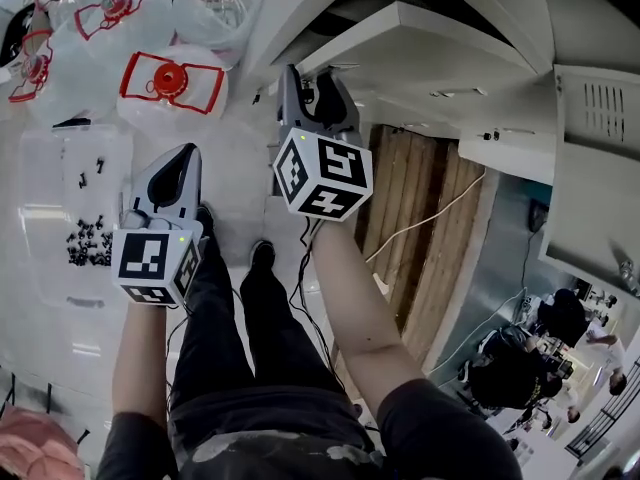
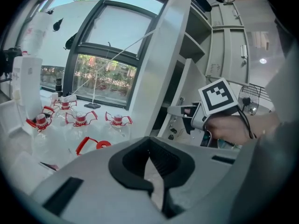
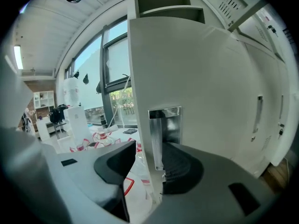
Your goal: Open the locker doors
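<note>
- Facing a pale grey sheet-metal locker door [image 3: 205, 73], apparently swung part-way out from the locker bank, with its free vertical edge turned toward the right tongs [image 3: 149, 164].
- Set into the door's face right at that free edge: a shiny chrome recessed pull plate [image 3: 164, 125], the natural place to take hold.
- Right tongs half spread and straddling the door's edge at the pull, with the ribbed right pad against or just beside the chrome. Left pad clear of the edge, background showing through the gap, so not clamped.
- Likely handling: stiff, thin and light on its hinges, swinging rather than lifting.
- Smooth paint and polished chrome probably slippery, so best pinched squarely across the edge at the pull and drawn round the hinge arc, not straight back.
- Main risk, as judged: pads sliding off the thin edge under an angled pull.
- Left tongs [image 2: 152, 174] brought together to a narrow slit with nothing between them, held off to the left and well apart from the door.
- Further right along the bank: a neighbouring grey locker door [image 3: 268, 92], still closed.
- Past the door's left edge, on the white floor [image 1: 60, 298]: clear plastic water jugs with red carry handles [image 1: 172, 83].
</note>
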